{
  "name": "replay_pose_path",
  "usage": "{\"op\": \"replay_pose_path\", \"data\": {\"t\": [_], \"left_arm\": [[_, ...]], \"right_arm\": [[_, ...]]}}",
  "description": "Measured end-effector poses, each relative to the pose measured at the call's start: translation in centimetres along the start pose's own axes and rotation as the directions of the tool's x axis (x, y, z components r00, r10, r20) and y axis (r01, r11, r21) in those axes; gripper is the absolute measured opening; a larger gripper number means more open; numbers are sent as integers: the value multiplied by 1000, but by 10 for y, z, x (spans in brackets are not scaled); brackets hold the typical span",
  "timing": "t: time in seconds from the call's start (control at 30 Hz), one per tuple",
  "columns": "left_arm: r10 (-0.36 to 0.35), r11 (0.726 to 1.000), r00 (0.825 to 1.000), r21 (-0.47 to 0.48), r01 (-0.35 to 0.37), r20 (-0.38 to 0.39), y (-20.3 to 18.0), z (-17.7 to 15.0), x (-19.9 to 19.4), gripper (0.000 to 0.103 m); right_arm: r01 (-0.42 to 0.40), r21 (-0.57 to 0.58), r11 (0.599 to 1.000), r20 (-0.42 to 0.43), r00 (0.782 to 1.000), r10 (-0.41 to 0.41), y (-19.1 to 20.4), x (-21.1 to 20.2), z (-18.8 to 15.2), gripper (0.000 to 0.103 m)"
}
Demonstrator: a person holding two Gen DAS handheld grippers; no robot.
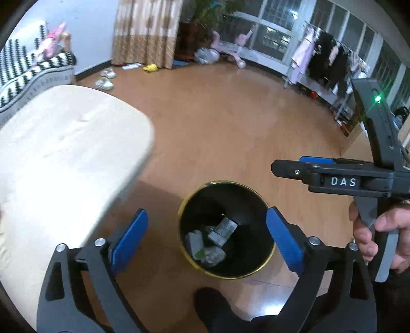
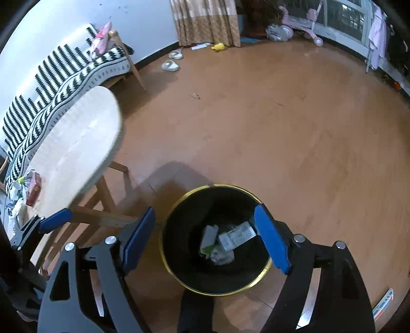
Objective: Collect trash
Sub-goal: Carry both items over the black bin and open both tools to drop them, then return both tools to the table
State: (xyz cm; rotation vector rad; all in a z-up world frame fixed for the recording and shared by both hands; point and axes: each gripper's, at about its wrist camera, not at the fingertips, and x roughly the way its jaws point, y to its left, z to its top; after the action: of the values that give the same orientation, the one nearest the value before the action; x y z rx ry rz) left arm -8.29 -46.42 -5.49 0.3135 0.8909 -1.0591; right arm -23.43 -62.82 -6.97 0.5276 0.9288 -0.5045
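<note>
A black trash bin with a gold rim point(image 1: 258, 271) stands on the wooden floor; it also shows in the right wrist view point(image 2: 166, 258). Inside lie several crumpled papers and small cartons point(image 1: 214, 239) point(image 2: 228, 240). My left gripper point(image 1: 206, 240) is open and empty, held above the bin. My right gripper point(image 2: 205, 237) is open and empty, also above the bin; it shows from the side in the left wrist view point(image 1: 302, 167). More trash, a red packet and crumpled wrappers point(image 2: 28, 188), lies on the light round table point(image 2: 77, 143).
The table point(image 1: 64, 153) stands left of the bin on wooden legs point(image 2: 102, 205). A black-and-white patterned sofa point(image 2: 59, 74) is behind it. Slippers point(image 2: 170, 65), a yellow toy point(image 2: 217, 47), a pink ride-on toy point(image 2: 305, 23) and a clothes rack point(image 1: 325, 59) line the walls. A strip of packaging point(image 2: 383, 303) lies on the floor.
</note>
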Motion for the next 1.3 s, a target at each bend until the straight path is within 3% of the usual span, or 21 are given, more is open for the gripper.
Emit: {"op": "replay_pose_path", "data": {"t": [0.17,0.3,0.37,0.5,0.6,0.77,0.87,0.93,1.0,1.1,1.2,1.3], "left_arm": [[98,991,994,-98,-92,54,52,-10,-51,96],[236,951,970,-219,-219,52,114,-28,-97,96],[320,910,946,-290,-296,38,151,-44,-124,96],[481,793,876,-420,-441,-11,229,-85,-182,96],[546,711,836,-503,-492,-47,277,-117,-220,96],[640,535,758,-633,-560,-130,364,-187,-289,96],[664,440,729,-702,-560,-165,399,-218,-321,96],[671,395,718,-731,-556,-184,420,-234,-337,96],[675,370,711,-744,-557,-197,433,-240,-344,96],[670,362,714,-749,-554,-204,445,-249,-351,96],[684,340,697,-750,-567,-217,459,-251,-354,96],[681,328,698,-761,-559,-219,465,-254,-353,96]], "right_arm": [[-47,-84,995,15,999,48,66,-4,11,80],[-117,-205,972,20,992,123,151,-5,15,80],[-155,-258,954,11,987,163,193,-4,12,80],[-235,-362,902,-43,971,235,288,4,1,80],[-281,-446,850,-70,957,280,349,4,-17,80],[-371,-542,754,-145,925,351,433,7,-52,80],[-423,-589,688,-198,901,385,489,10,-77,75],[-452,-616,646,-223,886,407,516,7,-91,74],[-475,-644,599,-235,869,437,547,5,-109,73],[-508,-676,534,-287,849,445,587,8,-135,72],[-507,-706,495,-310,849,427,618,18,-157,68],[-496,-722,481,-320,857,404,643,32,-173,62]]}}
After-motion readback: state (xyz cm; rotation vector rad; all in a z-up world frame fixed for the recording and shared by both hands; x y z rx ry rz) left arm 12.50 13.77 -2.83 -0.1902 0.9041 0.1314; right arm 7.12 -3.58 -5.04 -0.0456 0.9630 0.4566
